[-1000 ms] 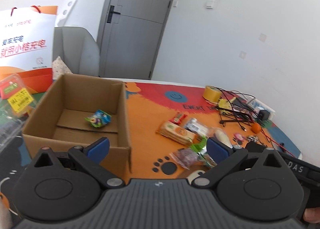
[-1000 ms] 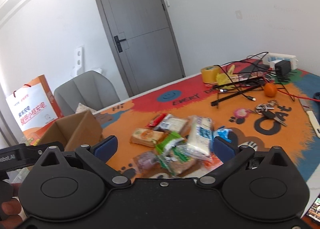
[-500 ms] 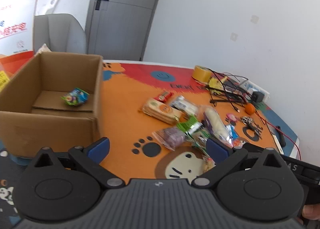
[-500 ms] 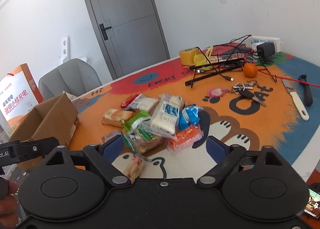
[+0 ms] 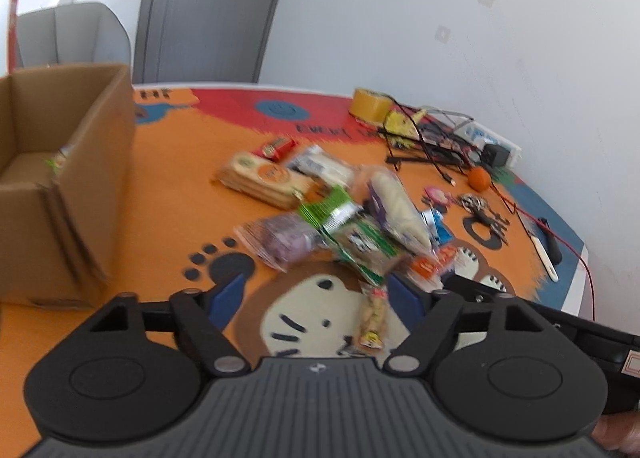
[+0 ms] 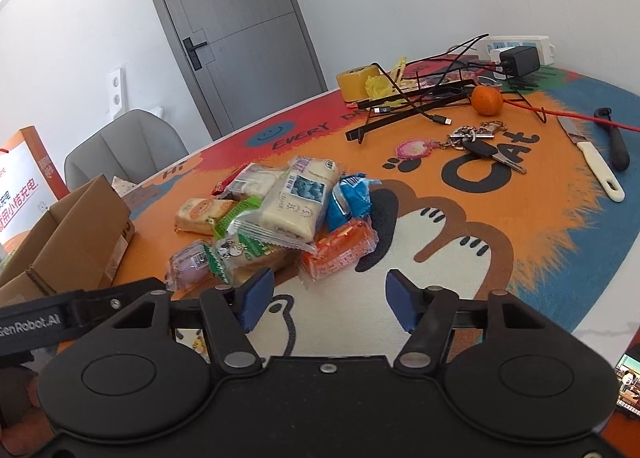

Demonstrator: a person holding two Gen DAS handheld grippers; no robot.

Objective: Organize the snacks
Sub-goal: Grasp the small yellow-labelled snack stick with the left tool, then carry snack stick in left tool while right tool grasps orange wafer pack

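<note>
A pile of wrapped snacks lies on the orange cartoon mat, right of an open cardboard box. My left gripper hovers just short of the pile with its jaws closing. A thin yellow packet lies on the mat in the gap, and the pads are not touching it. In the right wrist view the same pile lies ahead, with an orange-red packet nearest. My right gripper is also closing, with only mat between its fingers. The box stands at left.
Beyond the pile lie a yellow tape roll, tangled black cables, a tangerine, keys, a white-handled knife and a power strip. A grey chair and a door stand behind the table.
Both grippers have sunk closer to the snack pile and their jaws have narrowed. The left view has swung right, so the box has slid to the left edge.
</note>
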